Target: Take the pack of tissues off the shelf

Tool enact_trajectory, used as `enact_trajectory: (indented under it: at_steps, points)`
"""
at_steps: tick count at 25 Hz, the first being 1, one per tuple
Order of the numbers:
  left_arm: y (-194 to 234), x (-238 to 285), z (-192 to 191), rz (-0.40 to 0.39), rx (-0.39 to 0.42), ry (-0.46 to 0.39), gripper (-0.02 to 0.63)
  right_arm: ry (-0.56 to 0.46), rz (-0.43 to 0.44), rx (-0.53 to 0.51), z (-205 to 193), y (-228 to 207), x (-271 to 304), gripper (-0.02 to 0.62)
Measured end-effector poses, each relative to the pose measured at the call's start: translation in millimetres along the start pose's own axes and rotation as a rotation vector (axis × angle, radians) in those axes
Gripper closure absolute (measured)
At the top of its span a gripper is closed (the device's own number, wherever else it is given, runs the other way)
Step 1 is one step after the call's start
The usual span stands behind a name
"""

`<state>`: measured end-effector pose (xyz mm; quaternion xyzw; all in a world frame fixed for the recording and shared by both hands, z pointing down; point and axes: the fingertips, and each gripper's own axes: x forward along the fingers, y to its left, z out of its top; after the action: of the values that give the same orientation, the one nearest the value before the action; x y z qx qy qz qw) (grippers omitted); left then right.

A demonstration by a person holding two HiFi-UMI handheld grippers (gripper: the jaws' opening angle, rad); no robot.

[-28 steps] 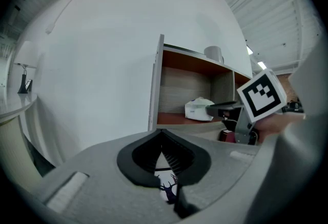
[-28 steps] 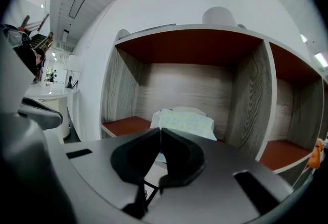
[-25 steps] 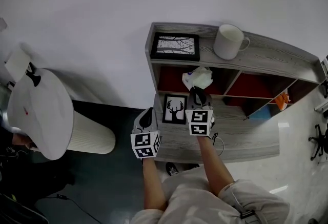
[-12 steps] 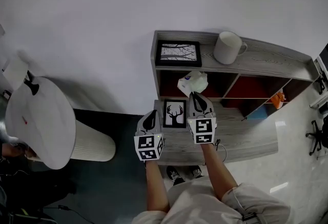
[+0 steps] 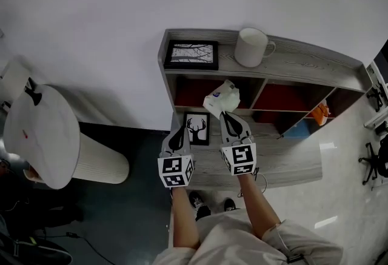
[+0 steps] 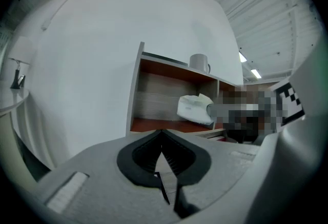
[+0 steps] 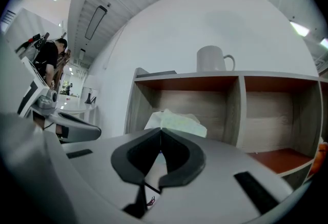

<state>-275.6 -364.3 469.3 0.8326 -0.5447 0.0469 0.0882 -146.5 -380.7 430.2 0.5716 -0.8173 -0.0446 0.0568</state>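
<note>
My right tongs [image 5: 225,114] are clamped fully shut on the near edge of the pack of tissues [image 5: 221,99]. The pack hangs off their tips at the mouth of the upper left compartment of the shelf [image 5: 297,56]. From here I cannot tell whether it has fully cleared the opening. My left tongs [image 5: 180,132] are closed as well, with nothing in them, off to the left and well apart from the pack. The worry is the grip: the pack is soft and crumpled and I seem to hold only a pinch of wrapper. A jerk or a snag on the compartment's upright or front edge could therefore pull it free, or tear the film. If it drops, it falls toward the framed deer print [image 5: 196,129] standing on the lower ledge between my two tongs, and could tip it over. Lifting too high as I draw back risks knocking the top board, where a white mug [image 5: 250,47] and a framed picture [image 5: 193,54] of bare branches sit. I can read no brand or wording on the pack; any print is too small. The only clear marks are the black-and-white squares on the tongs' cubes.
</note>
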Motion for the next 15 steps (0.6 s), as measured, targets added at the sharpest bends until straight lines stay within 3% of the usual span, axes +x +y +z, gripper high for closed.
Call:
enact_trajectory:
  at_steps: [5, 15]
  points:
    - [-25.9, -13.3, -7.4, 0.049, -0.005, 0.005, 0.598, -0.065, 0.127, 0.02, 4.4, 0.9, -28.1, 0.58]
    - [-76.4, -47.0, -31.9, 0.096, 0.014, 0.039, 0.598, -0.075, 0.222, 0.074, -13.0, -11.1, -80.1, 0.58]
